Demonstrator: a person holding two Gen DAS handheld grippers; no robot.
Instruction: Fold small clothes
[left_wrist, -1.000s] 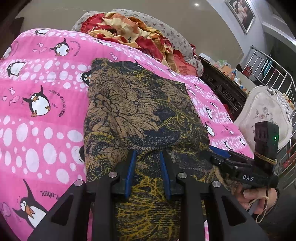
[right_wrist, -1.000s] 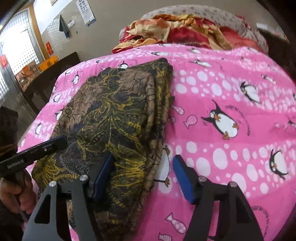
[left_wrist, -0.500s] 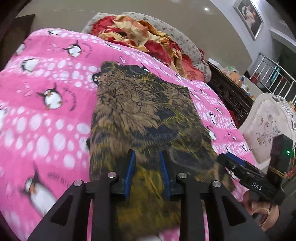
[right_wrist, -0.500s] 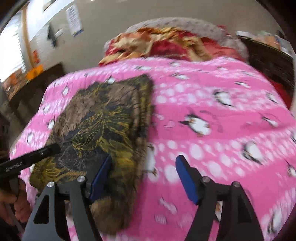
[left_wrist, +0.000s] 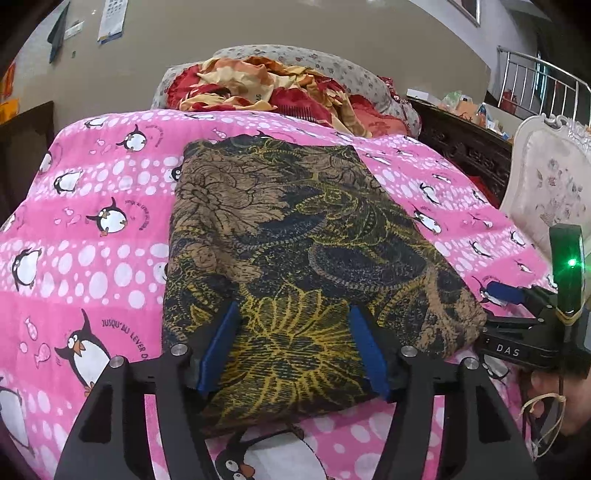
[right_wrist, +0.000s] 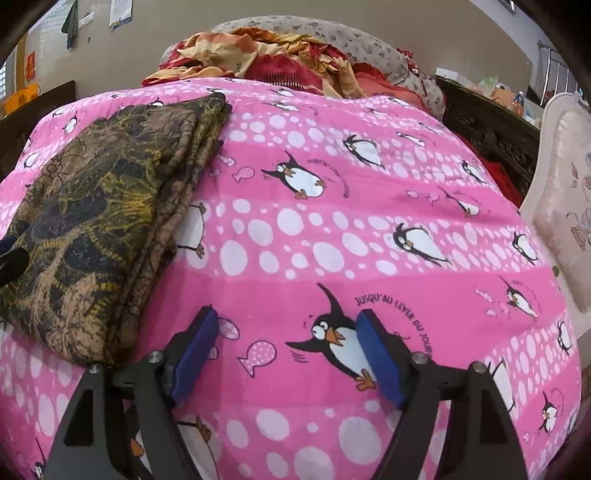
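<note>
A folded brown, black and yellow patterned garment (left_wrist: 295, 251) lies flat on the pink penguin blanket (left_wrist: 92, 258). My left gripper (left_wrist: 293, 350) hovers over the garment's near edge; its jaws are opening and the blue pads stand apart, off the cloth. In the right wrist view the same garment (right_wrist: 96, 221) lies at the left, its layered edge facing right. My right gripper (right_wrist: 288, 354) is over bare blanket (right_wrist: 332, 229) to the garment's right, its jaws opening with nothing between them. The right gripper (left_wrist: 517, 295) also shows at the left wrist view's right edge, held by a hand (left_wrist: 557, 406).
A heap of red and orange bedding (left_wrist: 266, 88) and a grey pillow (left_wrist: 332, 66) lie at the bed's far end. A dark carved wooden frame (left_wrist: 465, 147) and a white upholstered chair (left_wrist: 550, 177) stand to the right. A metal railing (left_wrist: 535, 77) is behind.
The left gripper let go of the garment's near edge, its jaws spreading as it pulled back. The right gripper slid right, off the garment, onto bare blanket, and opened wider.
</note>
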